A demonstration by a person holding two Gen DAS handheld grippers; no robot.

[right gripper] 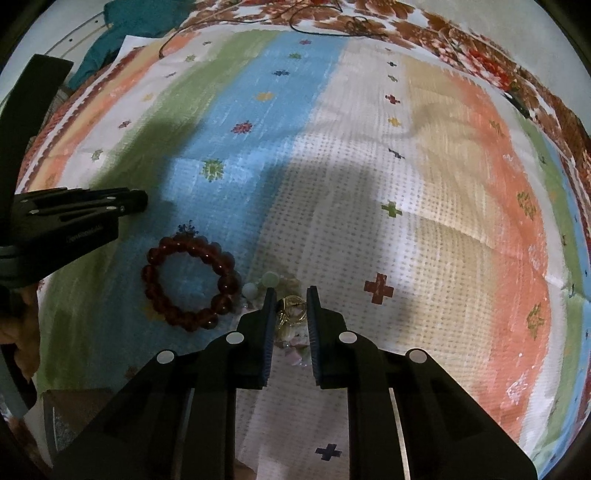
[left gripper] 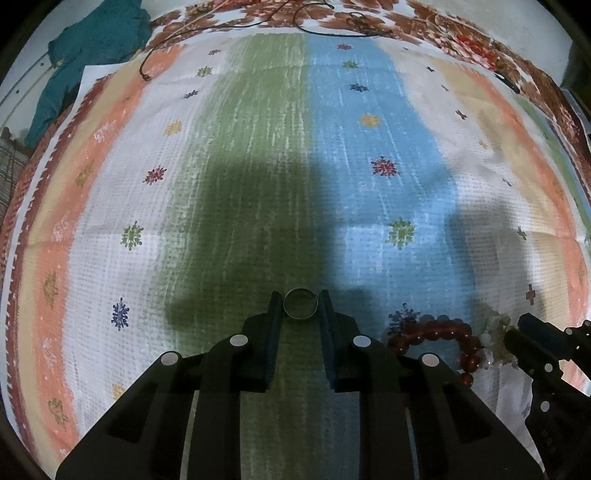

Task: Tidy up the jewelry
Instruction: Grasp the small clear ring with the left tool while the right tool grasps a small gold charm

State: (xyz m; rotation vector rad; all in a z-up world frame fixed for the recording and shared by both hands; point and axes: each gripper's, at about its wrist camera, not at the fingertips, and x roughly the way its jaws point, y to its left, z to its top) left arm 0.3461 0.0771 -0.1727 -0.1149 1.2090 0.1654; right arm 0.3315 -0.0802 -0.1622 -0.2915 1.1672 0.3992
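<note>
My left gripper [left gripper: 300,297] is shut on a plain metal ring [left gripper: 300,303], held between the fingertips just above the green stripe of the cloth. A red bead bracelet [right gripper: 188,284] lies on the blue stripe; it also shows in the left wrist view [left gripper: 439,341]. My right gripper [right gripper: 291,293] stands open around a small heap of gold rings [right gripper: 293,312], with pale green beads [right gripper: 269,279] and pinkish pieces beside them. The left gripper shows in the right wrist view [right gripper: 142,201], and the right gripper in the left wrist view [left gripper: 517,334].
A striped cloth [left gripper: 258,155] with small flower prints covers a floral bedsheet [left gripper: 436,26]. A teal garment [left gripper: 92,55] and a dark cord [left gripper: 166,40] lie at the far left. A brown box corner [right gripper: 77,410] sits near the lower left.
</note>
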